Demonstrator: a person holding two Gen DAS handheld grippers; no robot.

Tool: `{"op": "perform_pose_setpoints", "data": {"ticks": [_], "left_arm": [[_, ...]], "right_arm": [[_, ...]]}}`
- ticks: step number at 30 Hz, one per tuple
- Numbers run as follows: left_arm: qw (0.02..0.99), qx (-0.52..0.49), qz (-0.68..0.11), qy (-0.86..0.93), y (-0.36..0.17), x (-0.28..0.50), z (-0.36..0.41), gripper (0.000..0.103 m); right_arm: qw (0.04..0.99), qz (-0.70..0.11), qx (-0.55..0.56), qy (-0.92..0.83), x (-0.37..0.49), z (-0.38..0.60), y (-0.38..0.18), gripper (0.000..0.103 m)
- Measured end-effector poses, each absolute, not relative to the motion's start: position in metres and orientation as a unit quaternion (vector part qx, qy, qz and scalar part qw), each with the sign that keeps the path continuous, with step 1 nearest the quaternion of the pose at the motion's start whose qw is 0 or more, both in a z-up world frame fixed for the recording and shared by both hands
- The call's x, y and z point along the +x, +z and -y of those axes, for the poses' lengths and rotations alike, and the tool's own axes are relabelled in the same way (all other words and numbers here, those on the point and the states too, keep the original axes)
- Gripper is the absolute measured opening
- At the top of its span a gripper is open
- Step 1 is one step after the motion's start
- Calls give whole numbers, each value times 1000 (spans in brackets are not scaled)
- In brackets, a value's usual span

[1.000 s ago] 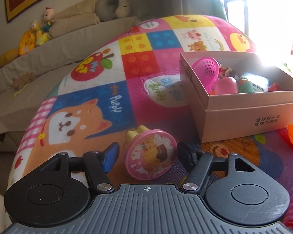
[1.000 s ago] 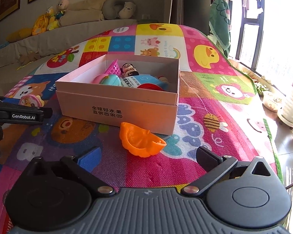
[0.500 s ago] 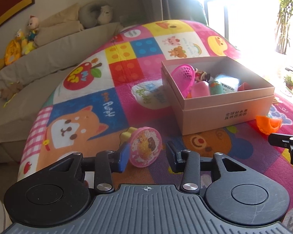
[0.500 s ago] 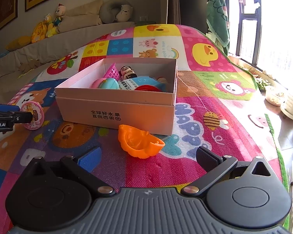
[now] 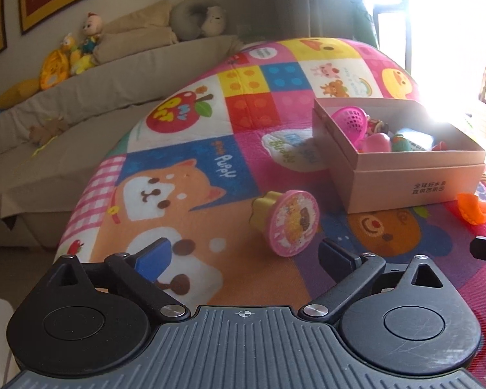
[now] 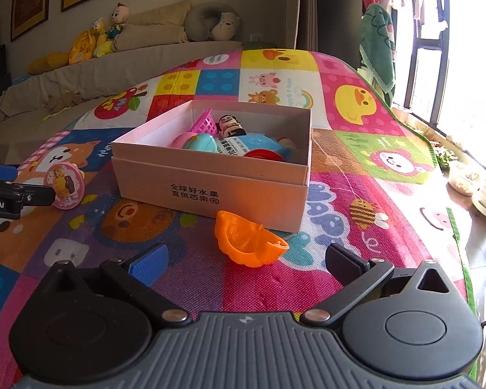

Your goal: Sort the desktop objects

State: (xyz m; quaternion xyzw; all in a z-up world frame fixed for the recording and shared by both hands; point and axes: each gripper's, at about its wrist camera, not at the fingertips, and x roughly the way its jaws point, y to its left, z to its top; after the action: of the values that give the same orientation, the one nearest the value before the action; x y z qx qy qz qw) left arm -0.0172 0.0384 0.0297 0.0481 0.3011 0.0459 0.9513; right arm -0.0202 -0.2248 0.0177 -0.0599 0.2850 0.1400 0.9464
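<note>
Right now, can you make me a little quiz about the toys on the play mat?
1. True or false: the round pink toy with the yellow base lies inside the pink cardboard box.
2. Which toy lies nearest the right gripper? A) orange plastic shell B) pink mesh basket C) little dark-haired figure
3. Fill in: both the right gripper and the left gripper are ____ and hold nothing.

Key: 1 false, it lies on the mat; 2 A; 3 open.
</note>
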Motion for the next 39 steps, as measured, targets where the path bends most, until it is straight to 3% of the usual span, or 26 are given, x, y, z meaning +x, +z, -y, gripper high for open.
{"op": "perform_pose_setpoints", "data": {"ticks": [7,10,16,19,29,39], "left_arm": [[938,-45,-315,134,11,-22,-99,103],[935,-109,-312,131,8,-25,-120,103],[938,-163,-277,130,8,-37,-133,103],[934,-184,-278,129,7,-36,-139,103],[934,-187,-277,129,7,-37,-139,103],[937,-157,-285,130,9,-34,-130,103]], "right_arm": [[910,-251,-134,300,-27,143,44,102],[896,-243,-168,332,-17,102,46,87],[883,-259,-205,333,17,48,26,73],[879,-281,-206,326,34,39,18,56],[878,-285,-189,337,9,77,58,56],[882,-318,-146,317,-13,124,46,56]]}}
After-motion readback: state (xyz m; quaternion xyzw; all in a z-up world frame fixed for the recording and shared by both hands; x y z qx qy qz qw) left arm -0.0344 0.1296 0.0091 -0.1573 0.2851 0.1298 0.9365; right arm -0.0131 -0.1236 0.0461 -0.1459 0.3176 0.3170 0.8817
